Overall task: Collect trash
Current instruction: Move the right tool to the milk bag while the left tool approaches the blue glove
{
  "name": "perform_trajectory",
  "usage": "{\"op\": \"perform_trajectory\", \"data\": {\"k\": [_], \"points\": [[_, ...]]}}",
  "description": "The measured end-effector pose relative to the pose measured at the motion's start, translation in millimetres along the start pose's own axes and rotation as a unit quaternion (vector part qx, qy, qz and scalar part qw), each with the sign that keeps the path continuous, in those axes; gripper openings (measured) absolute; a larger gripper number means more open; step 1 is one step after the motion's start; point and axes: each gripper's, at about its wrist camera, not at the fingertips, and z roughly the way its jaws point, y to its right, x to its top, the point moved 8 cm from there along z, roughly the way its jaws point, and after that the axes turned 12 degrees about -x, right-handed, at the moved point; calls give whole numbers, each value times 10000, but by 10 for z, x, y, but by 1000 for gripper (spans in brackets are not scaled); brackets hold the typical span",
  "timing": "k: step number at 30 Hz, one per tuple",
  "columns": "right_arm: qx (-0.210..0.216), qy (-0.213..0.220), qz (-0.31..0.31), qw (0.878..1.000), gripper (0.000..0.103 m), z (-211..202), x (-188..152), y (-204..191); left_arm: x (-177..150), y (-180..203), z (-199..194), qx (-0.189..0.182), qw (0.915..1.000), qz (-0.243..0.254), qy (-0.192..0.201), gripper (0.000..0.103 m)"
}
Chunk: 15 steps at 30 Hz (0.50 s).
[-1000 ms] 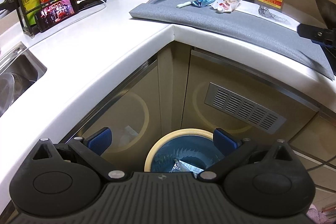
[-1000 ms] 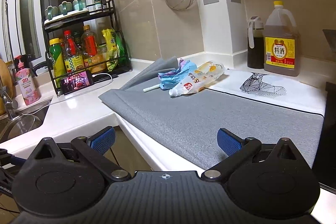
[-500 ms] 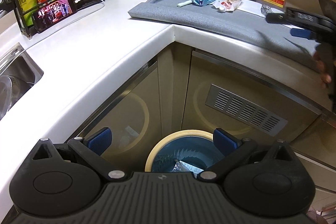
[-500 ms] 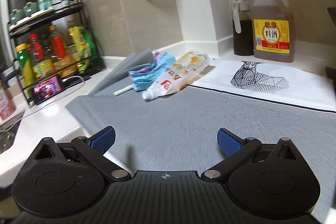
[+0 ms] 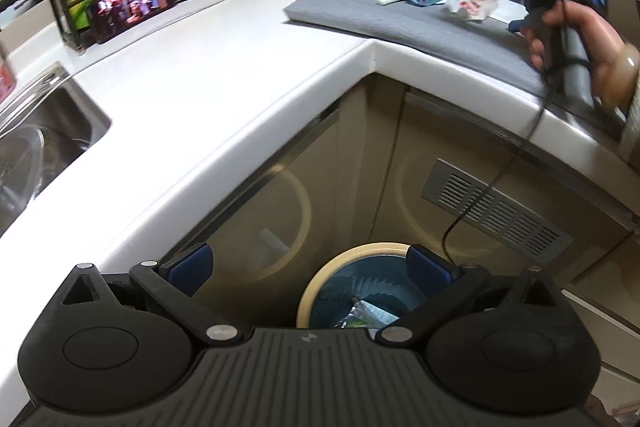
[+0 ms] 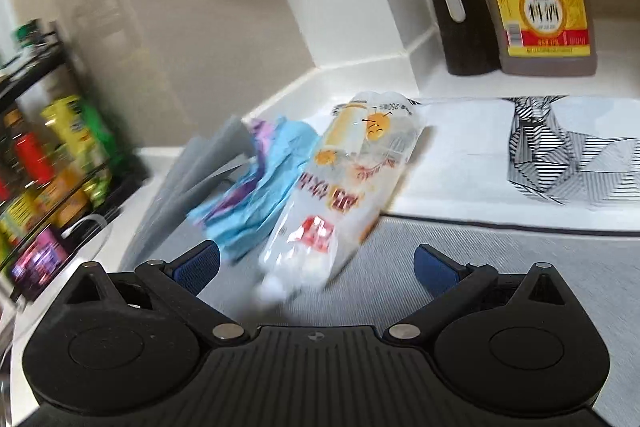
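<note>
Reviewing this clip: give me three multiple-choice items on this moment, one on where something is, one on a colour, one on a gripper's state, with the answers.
1. Where does the clear printed pouch lie?
A. In the sink
B. On the grey mat
C. Inside the bin

2. What colour is the crumpled wrapper beside the pouch?
A. Light blue with purple
B. Red
C. Black

3. In what state is the right gripper?
A. Shut on the pouch
B. Shut on nothing
C. Open, with the near end of the pouch between its fingers

Answers:
1 B: the right wrist view shows the pouch lying on the grey mat on the counter.
2 A: the wrapper is light blue with purple patches.
3 C: the blue pads stand wide apart on either side of the pouch's near end, neither pad touching it.
</note>
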Motion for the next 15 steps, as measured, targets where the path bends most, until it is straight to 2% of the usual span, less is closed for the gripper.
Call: {"op": "perform_trajectory", "data": {"k": [4, 7, 8, 9, 10, 11, 12, 13, 15], "points": [[-329, -60, -54, 9994, 103, 267, 115, -53, 24, -88, -4, 101, 9999, -112, -30, 103], [-325, -81, -262, 9991, 103, 324, 135, -77, 41, -81, 18, 65, 9998, -158, -73, 103], [-353, -69, -347, 9988, 96, 320, 133, -73, 52, -60, 24, 48, 9999, -138, -75, 103], [-450, -42, -509, 9977, 77, 309, 130, -65, 66, -35, 25, 36, 9999, -99, -63, 103], [-481, -24, -669, 9966, 67, 290, 127, -60, 82, -7, 23, 32, 10000, -57, -39, 103], [-467, 3, -749, 9961, 63, 265, 131, -41, 102, 25, 27, 28, 10000, -14, -16, 103], [-467, 40, -758, 9960, 36, 223, 133, -4, 119, 56, 29, 14, 10000, 28, 0, 103], [-525, -39, -815, 9953, 29, 199, 117, 47, 134, 85, 30, -3, 10000, 65, 13, 103], [-400, -173, -726, 9964, 29, 99, 79, 183, 162, 140, 36, -24, 9999, 120, 41, 103]]}}
